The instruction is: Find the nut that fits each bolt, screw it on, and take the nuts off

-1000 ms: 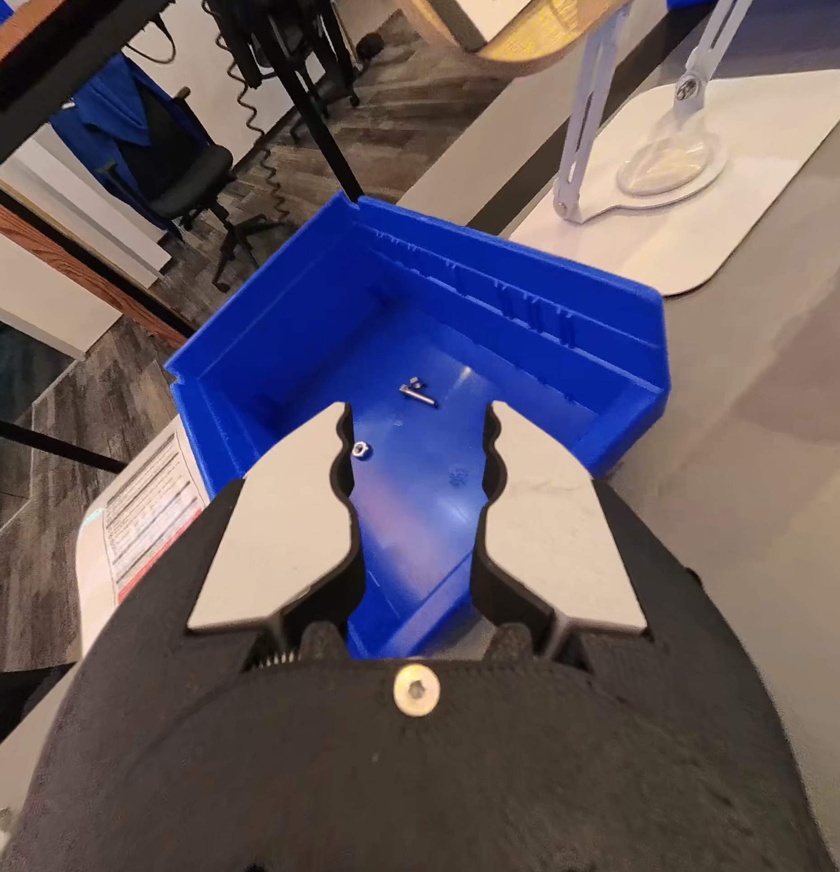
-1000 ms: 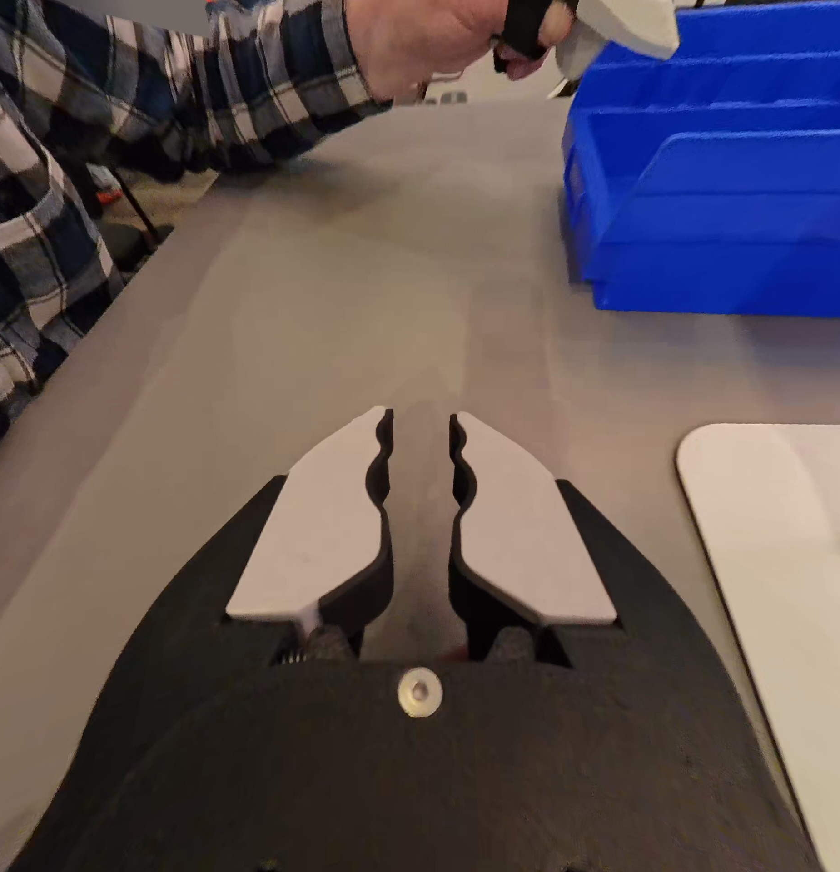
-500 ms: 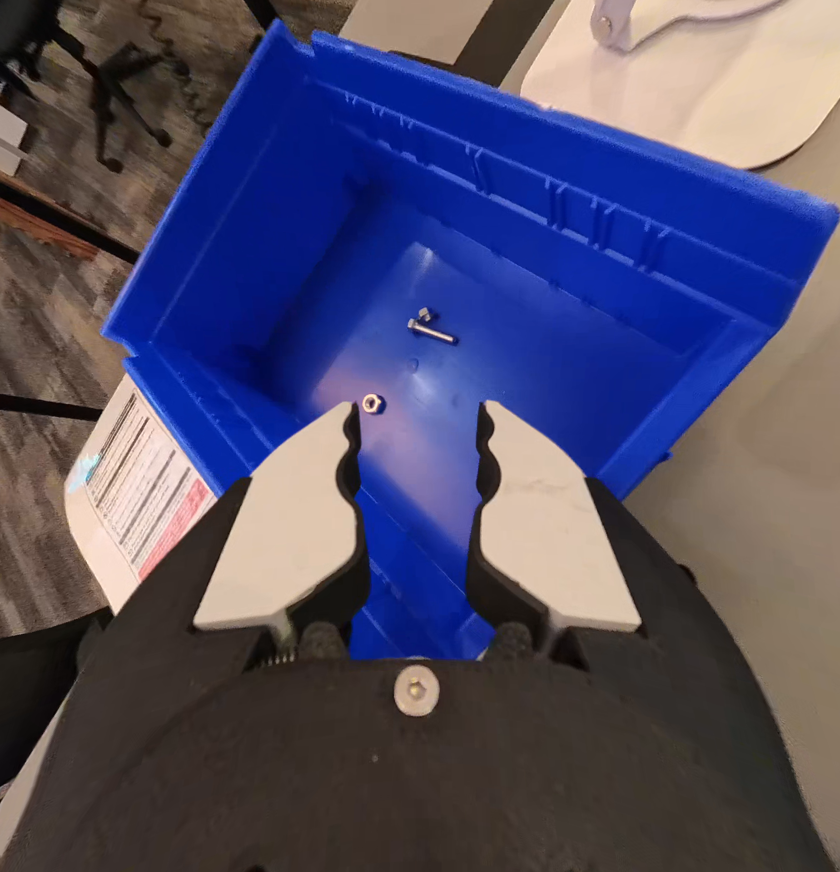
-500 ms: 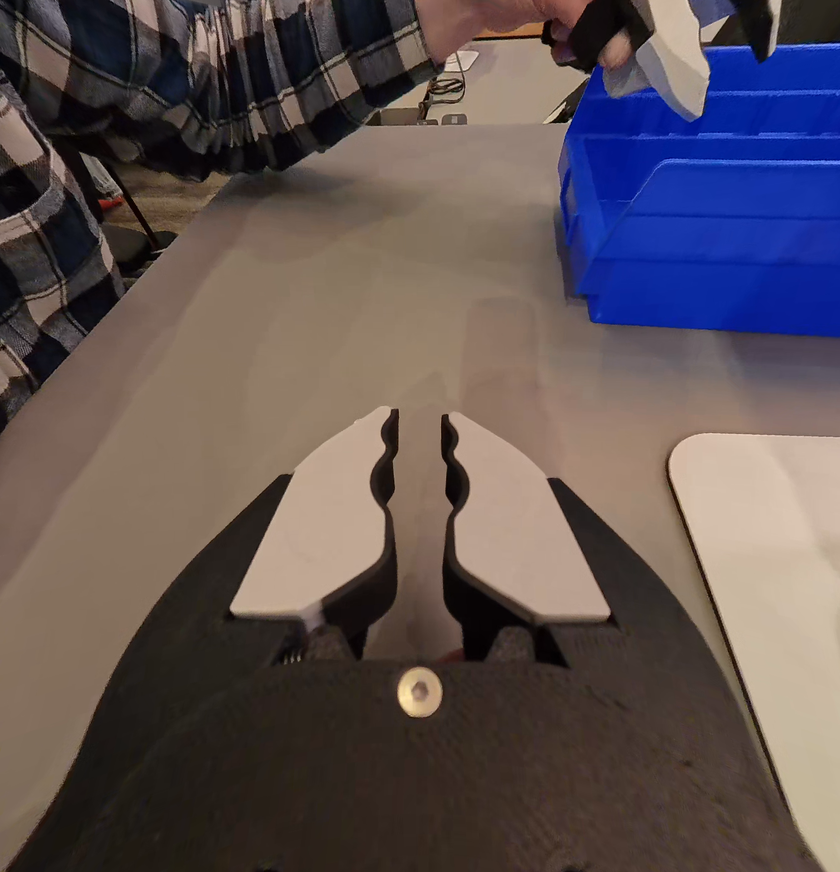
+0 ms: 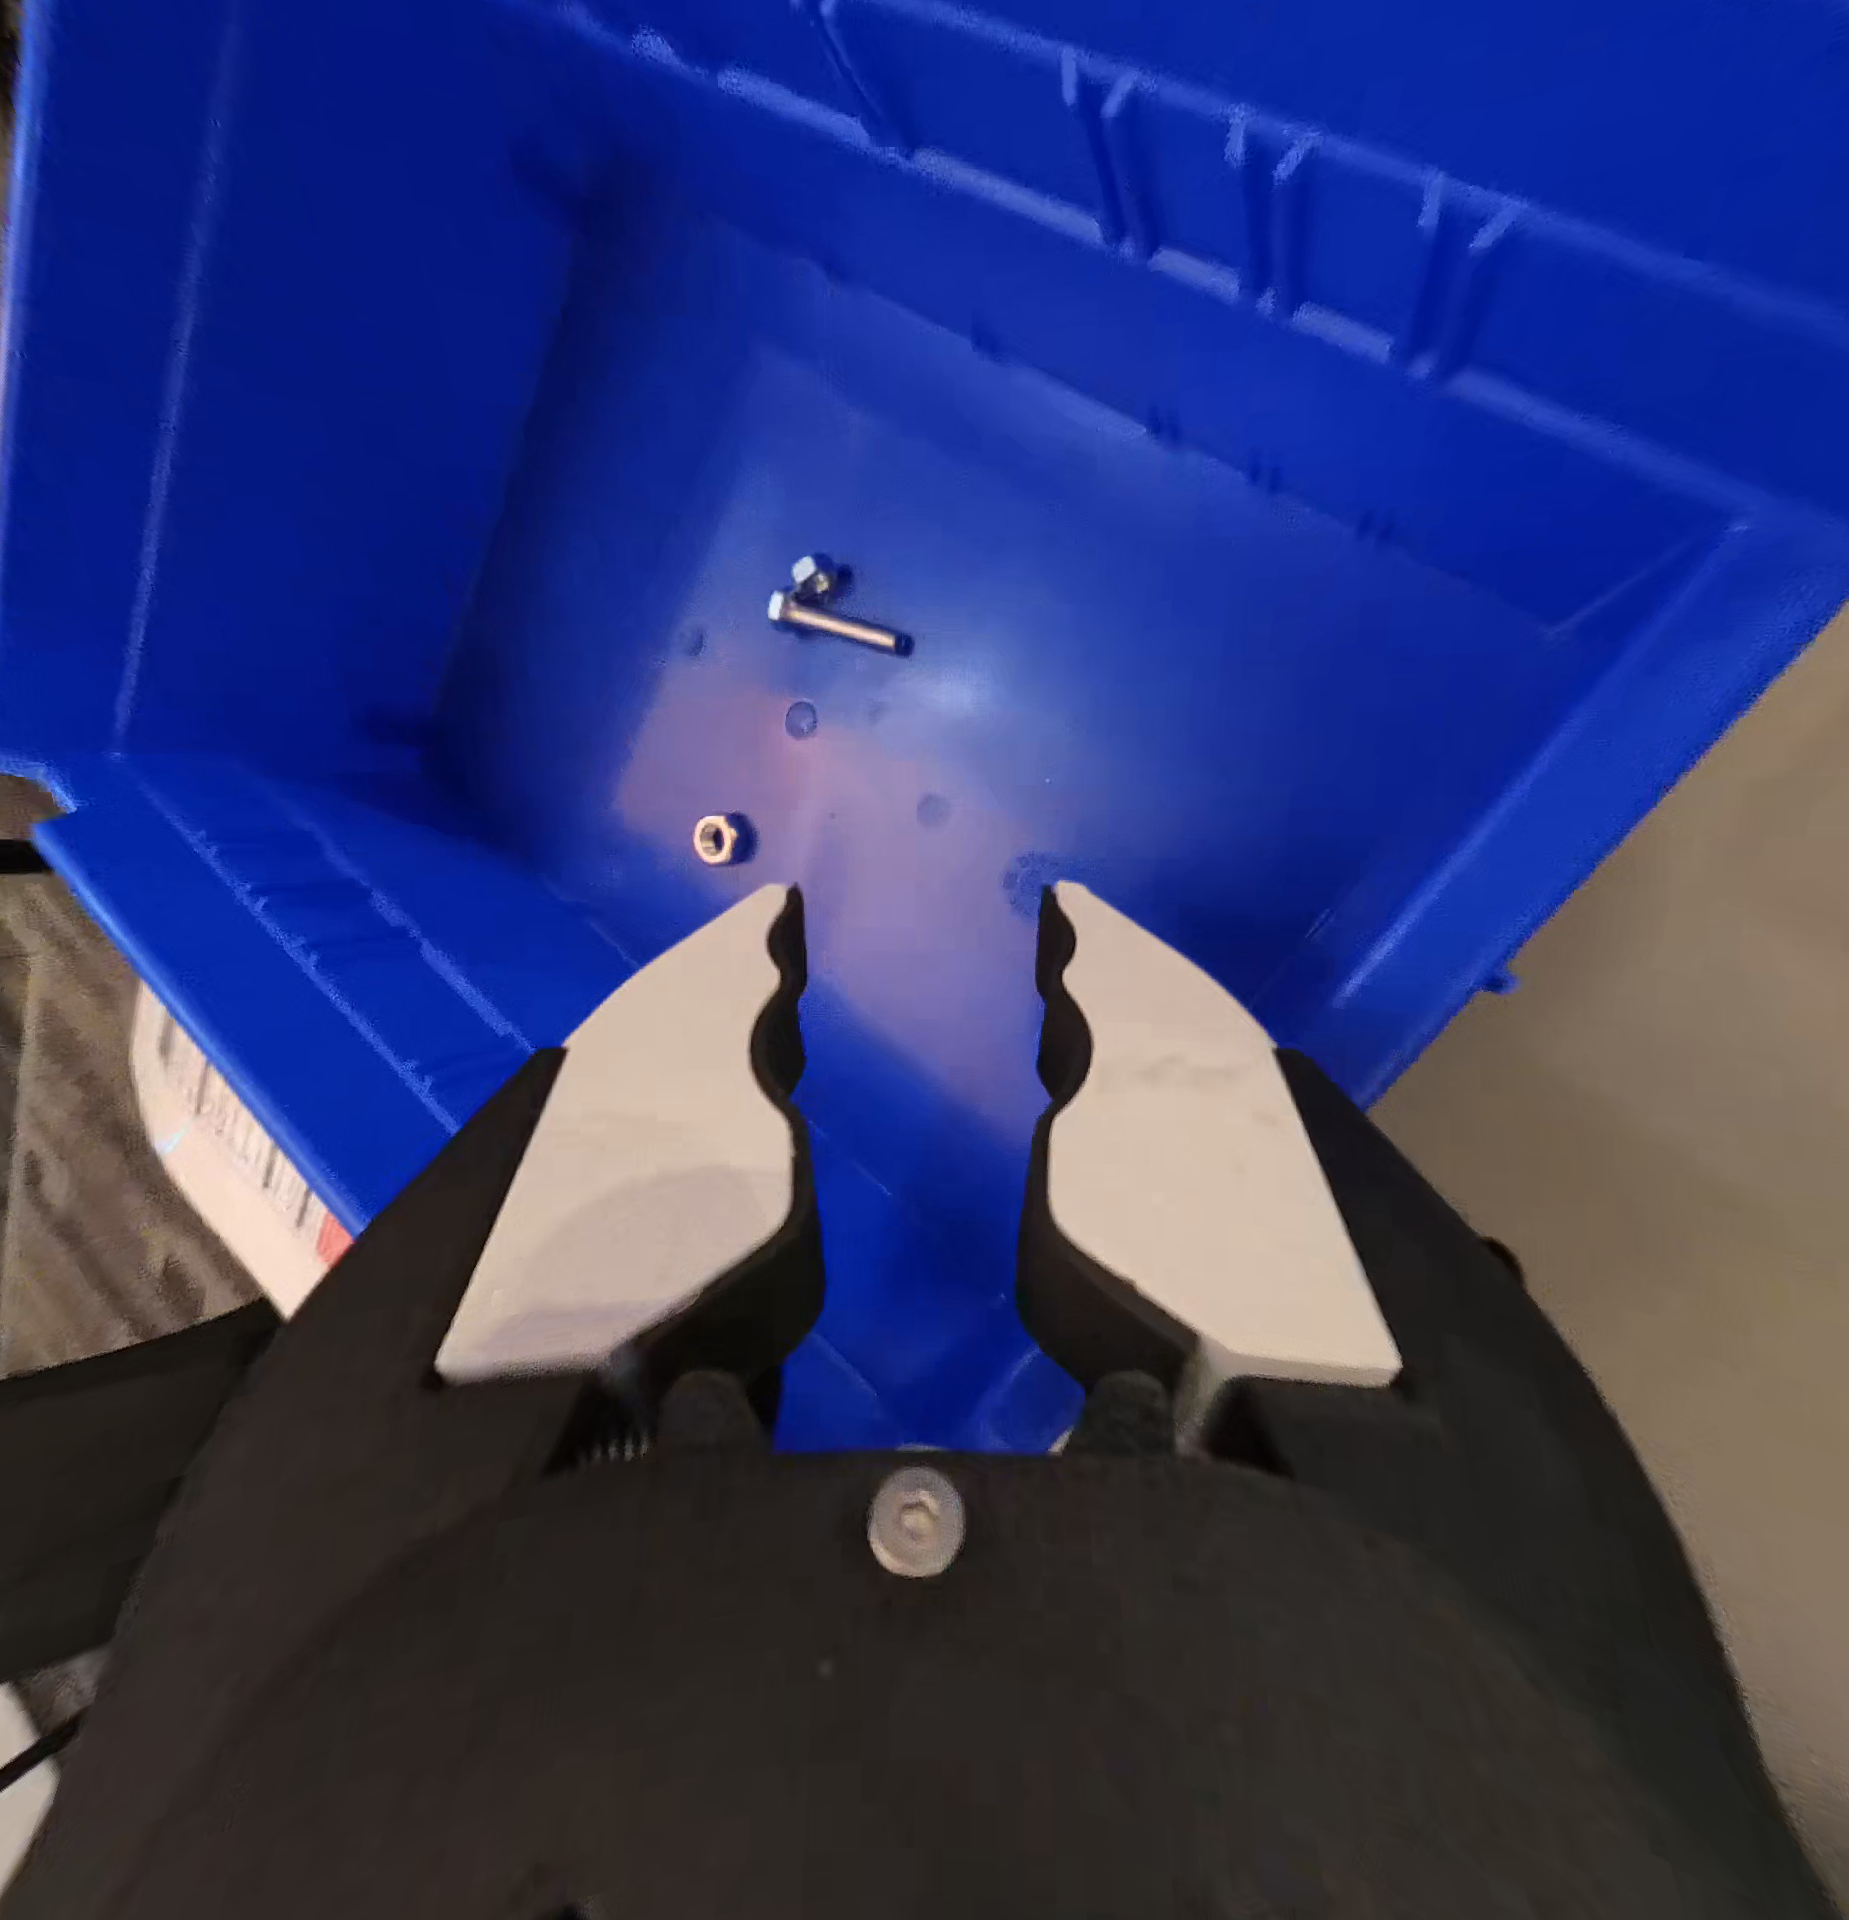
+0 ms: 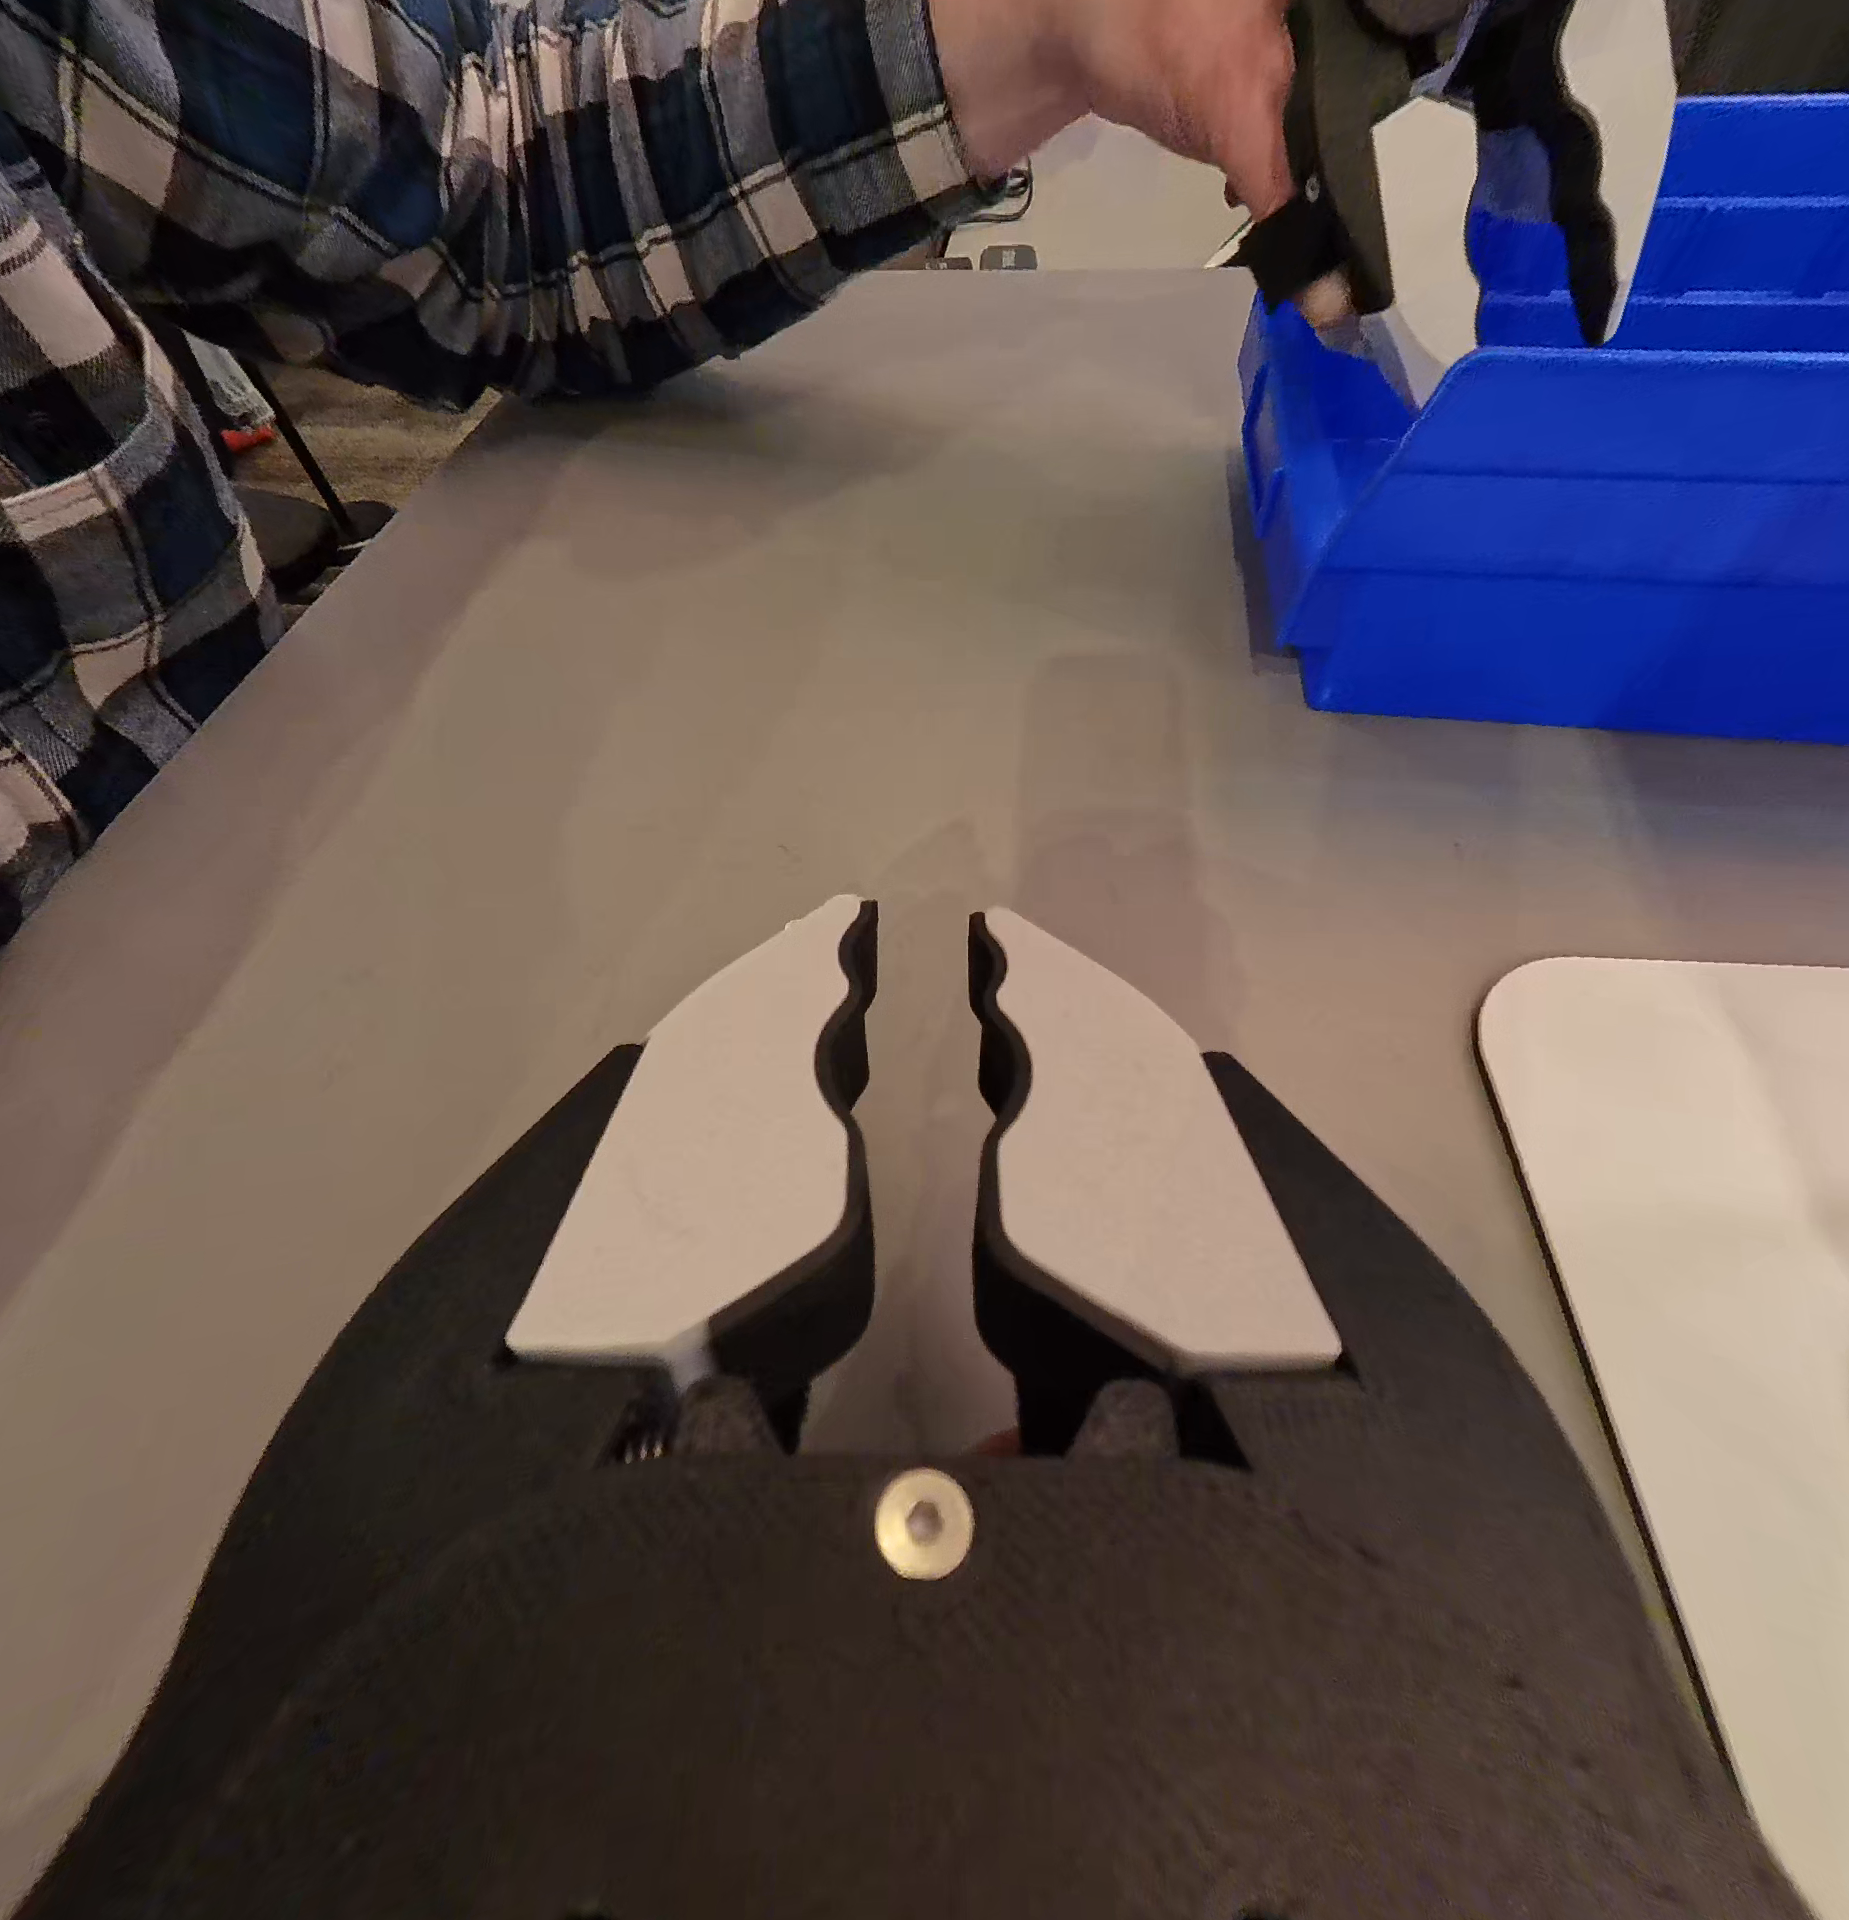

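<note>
Your bin (image 5: 400, 436) is bright blue all over, with a pinkish-white glare patch on its floor. The bolt (image 5: 837, 627) and the loose nut (image 5: 714, 837) in it are shiny silver. Each tool (image 6: 922, 914) has a black body and pale grey fingers (image 6: 712, 1143). Your worktop (image 6: 691, 644) is plain grey, the mat (image 6: 1709, 1195) white, and your sleeve (image 6: 504, 187) is blue, black and white plaid.

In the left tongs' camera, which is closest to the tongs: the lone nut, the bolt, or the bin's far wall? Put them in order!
From the left tongs:
1. Lone nut, just ahead, left.
2. Bolt, farther in, mid-floor.
3. Bin's far wall, at the back.
</note>
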Available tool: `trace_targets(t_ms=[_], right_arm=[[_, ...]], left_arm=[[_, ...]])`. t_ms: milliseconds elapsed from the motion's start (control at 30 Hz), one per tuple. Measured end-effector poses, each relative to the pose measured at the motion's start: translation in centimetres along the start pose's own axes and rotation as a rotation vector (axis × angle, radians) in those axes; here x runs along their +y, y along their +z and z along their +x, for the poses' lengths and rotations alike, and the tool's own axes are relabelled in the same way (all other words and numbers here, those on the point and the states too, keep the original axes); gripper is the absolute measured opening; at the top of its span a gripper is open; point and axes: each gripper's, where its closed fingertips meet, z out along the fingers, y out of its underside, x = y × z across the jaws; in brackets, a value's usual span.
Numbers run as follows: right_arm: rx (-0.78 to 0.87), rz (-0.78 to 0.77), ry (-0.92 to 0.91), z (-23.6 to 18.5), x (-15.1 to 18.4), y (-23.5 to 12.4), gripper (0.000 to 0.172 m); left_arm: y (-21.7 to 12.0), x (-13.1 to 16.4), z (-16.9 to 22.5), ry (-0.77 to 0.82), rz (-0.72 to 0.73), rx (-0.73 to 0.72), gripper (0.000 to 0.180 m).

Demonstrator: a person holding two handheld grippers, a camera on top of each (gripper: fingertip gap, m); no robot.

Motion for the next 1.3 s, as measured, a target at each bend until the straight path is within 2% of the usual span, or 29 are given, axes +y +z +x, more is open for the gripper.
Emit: trace_targets(t_ms=[100, 267, 400, 500, 700, 800, 833, 867, 933, 1033, 1200, 1233, 1300], right_arm=[[-0.001, -0.002, -0.001, 0.0, 0.0, 0.0, 0.017], [-0.005, -0.006, -0.001, -0.1, 0.1, 0.0, 0.017], [-0.007, -0.004, 0.001, -0.1, 0.0, 0.0, 0.017], [-0.010, -0.001, -0.002, -0.2, 0.0, 0.0, 0.017], [-0.015, 0.005, -0.008, -0.3, 0.0, -0.1, 0.016], [-0.018, 0.009, -0.011, -0.3, -0.1, -0.1, 0.016], [-0.018, 0.009, -0.012, -0.4, -0.1, -0.2, 0.016], [-0.019, 0.010, -0.013, -0.4, -0.1, -0.1, 0.016], [-0.019, 0.010, -0.014, -0.4, -0.1, -0.1, 0.016], [-0.020, 0.010, -0.017, -0.4, -0.1, -0.1, 0.016], [-0.018, 0.008, -0.019, -0.4, -0.1, -0.1, 0.016], [-0.018, 0.008, -0.019, -0.4, -0.1, -0.1, 0.016], [-0.017, 0.007, -0.020, -0.4, -0.1, 0.0, 0.016]], left_arm=[[0.1, -0.2, 0.8, -0.008, -0.009, 0.021, 0.034], [-0.1, -1.3, -1.1, -0.002, -0.018, -0.065, 0.029], [1.3, -0.9, -2.7, 0.113, -0.204, -0.046, 0.039], [3.0, -0.2, -4.4, 0.141, -0.331, 0.014, 0.040], [6.6, 1.7, -5.3, 0.021, -0.493, 0.235, 0.037], [7.4, 3.5, -6.0, 0.030, -0.637, 0.235, 0.030], [7.4, 3.3, -5.6, 0.013, -0.640, 0.278, 0.022], [7.5, 3.1, -5.6, 0.009, -0.644, 0.283, 0.023], [7.5, 3.2, -5.3, 0.012, -0.672, 0.324, 0.013], [7.5, 3.2, -5.3, 0.038, -0.685, 0.334, 0.013], [7.3, 2.9, -5.3, 0.042, -0.625, 0.314, 0.008], [7.1, 2.8, -5.6, 0.045, -0.602, 0.288, 0.000], [6.3, 2.2, -5.0, 0.025, -0.539, 0.299, 0.000]])
